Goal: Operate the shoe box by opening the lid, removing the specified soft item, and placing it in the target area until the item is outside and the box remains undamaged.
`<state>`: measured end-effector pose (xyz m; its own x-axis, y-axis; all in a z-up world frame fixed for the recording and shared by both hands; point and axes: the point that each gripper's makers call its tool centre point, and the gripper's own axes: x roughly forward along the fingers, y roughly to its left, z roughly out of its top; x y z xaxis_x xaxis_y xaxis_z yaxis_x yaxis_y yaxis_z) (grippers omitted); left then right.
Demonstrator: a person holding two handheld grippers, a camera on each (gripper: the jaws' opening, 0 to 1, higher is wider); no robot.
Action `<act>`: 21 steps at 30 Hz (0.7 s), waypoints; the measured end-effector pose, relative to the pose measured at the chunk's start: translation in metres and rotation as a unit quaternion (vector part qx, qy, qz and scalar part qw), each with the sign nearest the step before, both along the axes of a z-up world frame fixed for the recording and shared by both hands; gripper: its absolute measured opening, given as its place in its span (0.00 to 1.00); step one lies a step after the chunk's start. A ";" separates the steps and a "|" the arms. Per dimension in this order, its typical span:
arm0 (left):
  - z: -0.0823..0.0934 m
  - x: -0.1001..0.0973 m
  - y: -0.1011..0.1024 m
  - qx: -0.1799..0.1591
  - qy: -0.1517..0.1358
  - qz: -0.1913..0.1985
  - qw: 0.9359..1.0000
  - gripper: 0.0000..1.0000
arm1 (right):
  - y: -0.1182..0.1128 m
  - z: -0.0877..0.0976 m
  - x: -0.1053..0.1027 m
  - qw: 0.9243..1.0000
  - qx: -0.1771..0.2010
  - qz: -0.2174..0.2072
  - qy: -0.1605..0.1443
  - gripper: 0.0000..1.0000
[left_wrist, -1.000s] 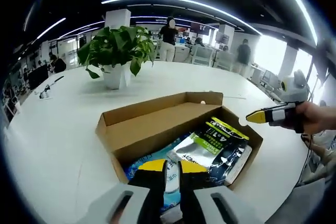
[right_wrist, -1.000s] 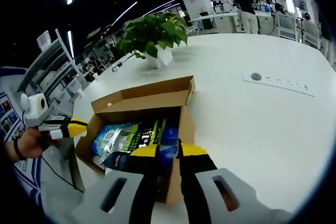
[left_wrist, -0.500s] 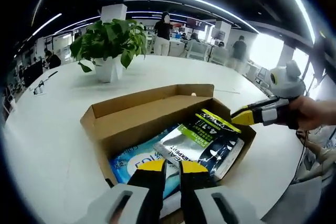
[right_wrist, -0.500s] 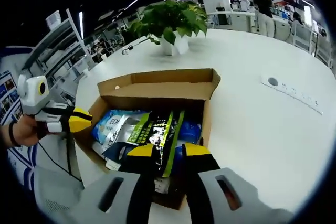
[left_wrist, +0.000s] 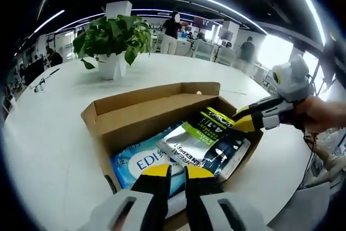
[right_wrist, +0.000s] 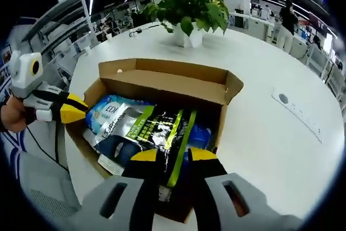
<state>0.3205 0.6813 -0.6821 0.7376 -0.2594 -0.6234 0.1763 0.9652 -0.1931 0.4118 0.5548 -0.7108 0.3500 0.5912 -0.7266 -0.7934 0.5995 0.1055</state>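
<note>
A potted plant (left_wrist: 114, 44) stands on the white table (left_wrist: 48, 128), with people standing in the office behind

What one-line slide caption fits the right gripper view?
Right gripper poised over an open cardboard shoe box of soft pouches, left gripper at its edge.

— Stood open on top, that shoe box (left_wrist: 162, 128)? Any way in?
— Open from above; lid folded back at 12 o'clock, packets (left_wrist: 203, 147) crowding the floor.
— Around it?
— Bare white table (right_wrist: 270, 133) toward 3 o'clock; potted plant (right_wrist: 189, 12) well apart at 12.
</note>
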 end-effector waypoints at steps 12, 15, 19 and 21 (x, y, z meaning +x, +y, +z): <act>-0.010 -0.002 -0.007 -0.046 0.033 0.002 0.998 0.17 | 0.001 -0.006 -0.002 1.000 -0.006 -0.002 0.013 0.20; -0.014 -0.003 -0.009 -0.053 0.041 0.001 0.998 0.18 | 0.001 -0.006 -0.002 1.000 -0.007 -0.002 0.011 0.20; -0.023 -0.006 -0.017 -0.072 0.068 -0.006 0.995 0.18 | 0.001 -0.006 -0.003 1.000 -0.007 -0.003 0.012 0.20; -0.028 -0.008 -0.019 -0.076 0.082 -0.010 0.994 0.18 | 0.001 -0.006 -0.004 1.000 -0.006 -0.002 0.014 0.19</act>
